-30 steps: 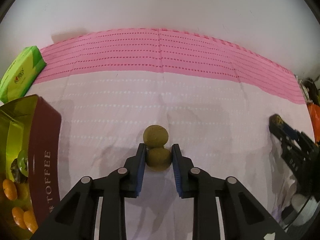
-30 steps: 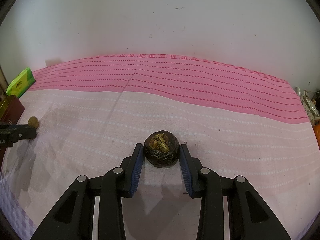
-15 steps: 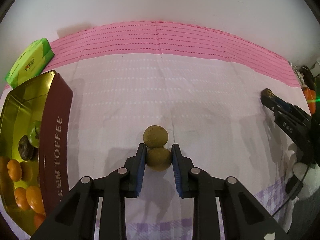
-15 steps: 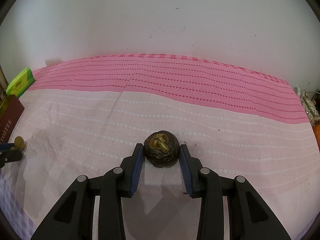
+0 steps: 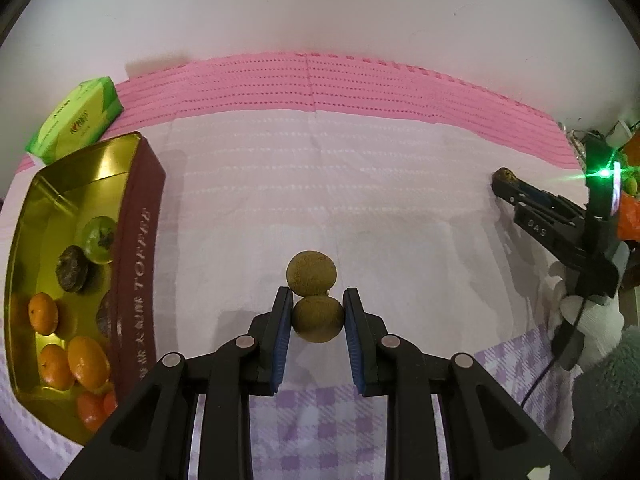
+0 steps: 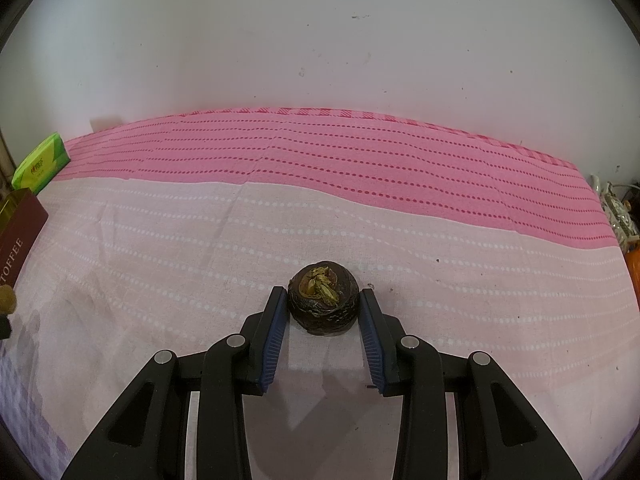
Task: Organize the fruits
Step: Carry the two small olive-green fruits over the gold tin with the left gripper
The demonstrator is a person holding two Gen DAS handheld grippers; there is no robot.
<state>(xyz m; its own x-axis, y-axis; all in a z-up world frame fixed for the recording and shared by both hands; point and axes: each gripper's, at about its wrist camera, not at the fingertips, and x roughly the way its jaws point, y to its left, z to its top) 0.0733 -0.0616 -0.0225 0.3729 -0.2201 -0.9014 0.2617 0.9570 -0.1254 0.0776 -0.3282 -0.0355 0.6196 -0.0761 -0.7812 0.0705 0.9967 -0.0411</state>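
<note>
My left gripper (image 5: 316, 318) is clenched on the lower of two joined round, tan-green fruits, a pair of longans (image 5: 314, 296) by the look of them, held at the centre of the left wrist view with the second fruit poking out past the fingertips. The toffee tin (image 5: 136, 248), open and gold inside, sits at the left of that frame with small oranges (image 5: 72, 356), a green persimmon-like fruit (image 5: 98, 238) and a dark fruit (image 5: 74, 268) already in it; a green packet (image 5: 76, 122) lies behind it at upper left.

My right gripper (image 6: 323, 304) is closed around a dark, wrinkled round fruit (image 6: 323, 298) with a dried calyx on top, low at the centre of the right wrist view, resting on the pink cloth (image 6: 320, 184) that covers the bench.

I judge the longans light, with a thin, brittle shell that would crack under a hard squeeze, and the joint between them weak, so holding one fruit across its widest part suits. The dark fruit looks shrivelled and firmer, heavier, and rough enough not to slip; I would take it across the middle, clear of the calyx.
</note>
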